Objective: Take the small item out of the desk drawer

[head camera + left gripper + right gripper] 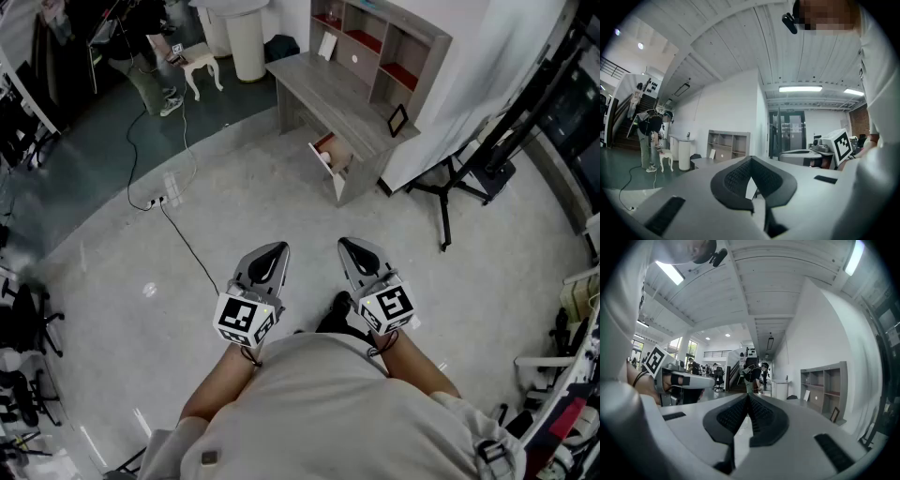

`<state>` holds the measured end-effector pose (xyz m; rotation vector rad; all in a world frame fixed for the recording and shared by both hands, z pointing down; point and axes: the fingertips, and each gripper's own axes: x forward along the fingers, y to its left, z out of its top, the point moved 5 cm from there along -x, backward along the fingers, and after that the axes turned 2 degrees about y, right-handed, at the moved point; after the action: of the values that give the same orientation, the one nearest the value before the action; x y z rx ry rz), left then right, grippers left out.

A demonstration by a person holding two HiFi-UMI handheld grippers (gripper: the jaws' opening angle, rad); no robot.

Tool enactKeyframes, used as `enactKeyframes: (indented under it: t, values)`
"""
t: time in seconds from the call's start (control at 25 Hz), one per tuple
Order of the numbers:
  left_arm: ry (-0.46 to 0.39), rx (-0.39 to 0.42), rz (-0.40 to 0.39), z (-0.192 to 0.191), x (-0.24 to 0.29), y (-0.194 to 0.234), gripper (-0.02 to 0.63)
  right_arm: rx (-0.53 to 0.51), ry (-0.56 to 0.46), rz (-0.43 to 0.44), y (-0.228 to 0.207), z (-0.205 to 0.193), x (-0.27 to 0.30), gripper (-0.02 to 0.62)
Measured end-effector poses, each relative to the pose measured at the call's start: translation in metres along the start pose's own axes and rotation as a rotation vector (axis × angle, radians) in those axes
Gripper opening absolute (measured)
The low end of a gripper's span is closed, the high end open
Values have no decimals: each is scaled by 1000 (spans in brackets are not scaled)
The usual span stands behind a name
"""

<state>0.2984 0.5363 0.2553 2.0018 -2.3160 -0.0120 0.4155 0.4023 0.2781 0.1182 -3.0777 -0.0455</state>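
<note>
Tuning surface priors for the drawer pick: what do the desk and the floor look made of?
The desk: probably laminated board with a matte grey wood-grain finish; streaky grain shows on its top. The floor: likely polished concrete, pale grey and mottled, with a faint sheen.

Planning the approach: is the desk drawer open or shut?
Open: the drawer juts out from the desk, its inside showing.

The desk (314,80) looks like grey wood with a matt grain. The floor (234,197) is smooth and a bit shiny, maybe concrete. The left gripper (276,247) and right gripper (348,244) have matt grey plastic shells and rough black pads (736,177).
</note>
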Motion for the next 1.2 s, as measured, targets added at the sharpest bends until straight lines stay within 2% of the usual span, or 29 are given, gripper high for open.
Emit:
enactKeyframes:
  t: [0.36, 0.64, 0.88, 1.2]
  values:
    - [7, -10, 6, -3, 22, 8, 11, 3, -6, 14, -18, -3, 12, 19]
    - [17, -16, -2, -5, 58, 10, 11, 18, -9, 32, -47, -5, 26, 20]
    - [27, -63, 1, -9, 104, 20, 11, 21, -16, 73, -84, -7, 49, 20]
    - [38, -41, 10, -5, 198, 18, 11, 28, -20, 98, -169, -1, 69, 20]
